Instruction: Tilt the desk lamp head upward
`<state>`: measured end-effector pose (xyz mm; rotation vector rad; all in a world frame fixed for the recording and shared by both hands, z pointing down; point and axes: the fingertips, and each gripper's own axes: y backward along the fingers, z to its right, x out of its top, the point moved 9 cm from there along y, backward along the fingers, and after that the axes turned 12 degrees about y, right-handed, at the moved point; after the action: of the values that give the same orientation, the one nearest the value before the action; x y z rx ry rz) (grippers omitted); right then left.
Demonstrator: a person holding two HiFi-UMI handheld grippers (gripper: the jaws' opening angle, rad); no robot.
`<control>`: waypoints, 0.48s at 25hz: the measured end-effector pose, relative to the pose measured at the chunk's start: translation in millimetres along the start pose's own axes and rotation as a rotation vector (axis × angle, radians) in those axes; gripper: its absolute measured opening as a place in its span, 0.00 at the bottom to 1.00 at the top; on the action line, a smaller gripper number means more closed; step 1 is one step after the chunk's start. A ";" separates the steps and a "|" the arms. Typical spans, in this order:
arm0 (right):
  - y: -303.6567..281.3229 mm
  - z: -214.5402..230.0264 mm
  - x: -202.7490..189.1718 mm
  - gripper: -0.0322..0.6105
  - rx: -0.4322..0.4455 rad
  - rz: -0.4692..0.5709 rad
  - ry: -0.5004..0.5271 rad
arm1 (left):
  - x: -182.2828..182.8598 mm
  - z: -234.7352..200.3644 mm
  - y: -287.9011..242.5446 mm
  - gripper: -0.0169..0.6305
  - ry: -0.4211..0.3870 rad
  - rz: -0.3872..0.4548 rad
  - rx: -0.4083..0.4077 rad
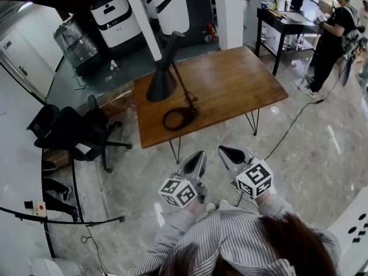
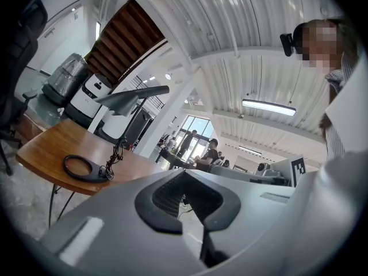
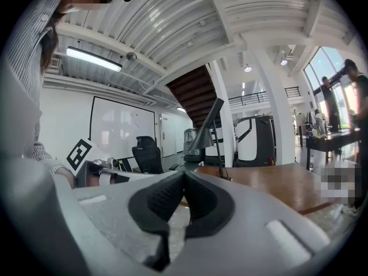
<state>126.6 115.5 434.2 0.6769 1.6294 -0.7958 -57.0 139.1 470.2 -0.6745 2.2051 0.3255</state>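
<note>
Desk lamp head [image 1: 162, 84], angled down; left tongs [image 1: 198, 155], right tongs [image 1: 226, 150] closed, empty, well apart from it; best nudged upward under its rim.

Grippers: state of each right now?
Left gripper: closed, holding nothing.
Right gripper: closed, holding nothing.

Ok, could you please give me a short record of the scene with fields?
lamp: black desk lamp on wooden table
lamp head: angled downward, untouched
left gripper: shut, empty, short of the table
right gripper: shut, empty, short of the table
</note>
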 end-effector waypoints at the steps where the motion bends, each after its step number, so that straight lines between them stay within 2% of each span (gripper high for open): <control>1: -0.1 2.4 -0.3 0.05 0.002 0.009 -0.003 | 1.2 -0.4 -1.7 0.03 -0.009 0.005 0.002; 6: 2.1 22.1 1.7 0.05 0.001 0.071 0.013 | 9.3 -1.3 -15.0 0.03 -0.071 0.007 0.027; 12: -6.3 47.0 -2.5 0.05 0.028 0.067 0.087 | 19.2 -8.6 -40.2 0.03 -0.165 0.013 0.061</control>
<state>149.9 74.2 431.6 0.7918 1.6678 -0.7502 -50.1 95.2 460.7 -0.5800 2.0549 0.3083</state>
